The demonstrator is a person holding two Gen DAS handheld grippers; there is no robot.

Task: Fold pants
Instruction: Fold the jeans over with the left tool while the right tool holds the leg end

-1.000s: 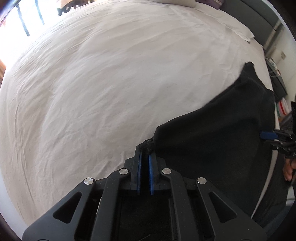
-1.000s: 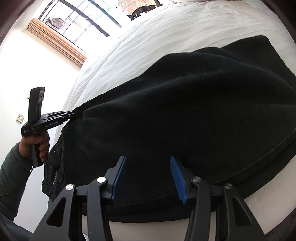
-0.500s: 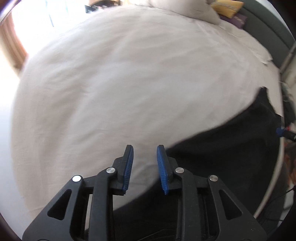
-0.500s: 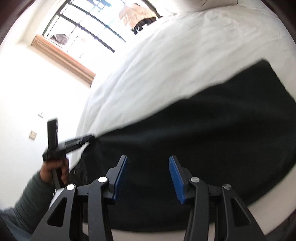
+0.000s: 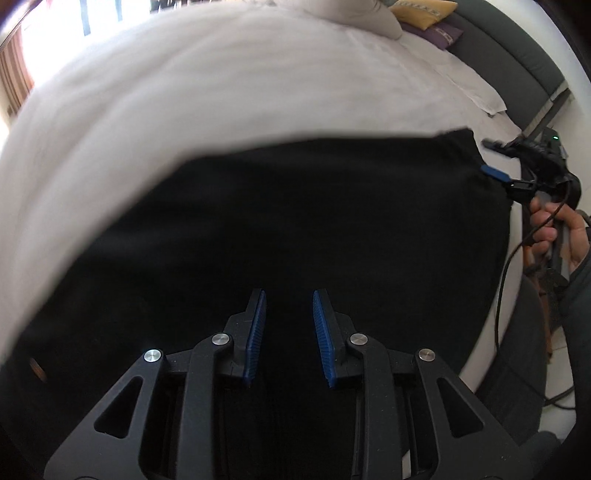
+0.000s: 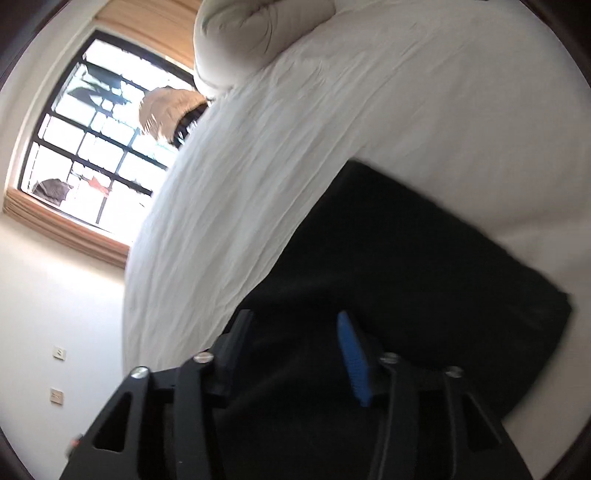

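Black pants lie spread flat on the white bed, folded into a broad dark slab. My left gripper is open and empty, hovering just above the near part of the pants. In the left wrist view my right gripper is at the pants' far right corner, jaws apart, held by a hand. In the right wrist view my right gripper is open over the black pants, holding nothing.
White pillows, a yellow cushion and a purple one lie at the head of the bed by a grey headboard. A rolled white duvet and a barred window show beyond the bed. A cable hangs at the bed's right edge.
My left gripper let go of the pants corner, opened and swung over the cloth. The pants dropped flat on the bed. My right gripper stayed open and shifted to the pants' far corner.
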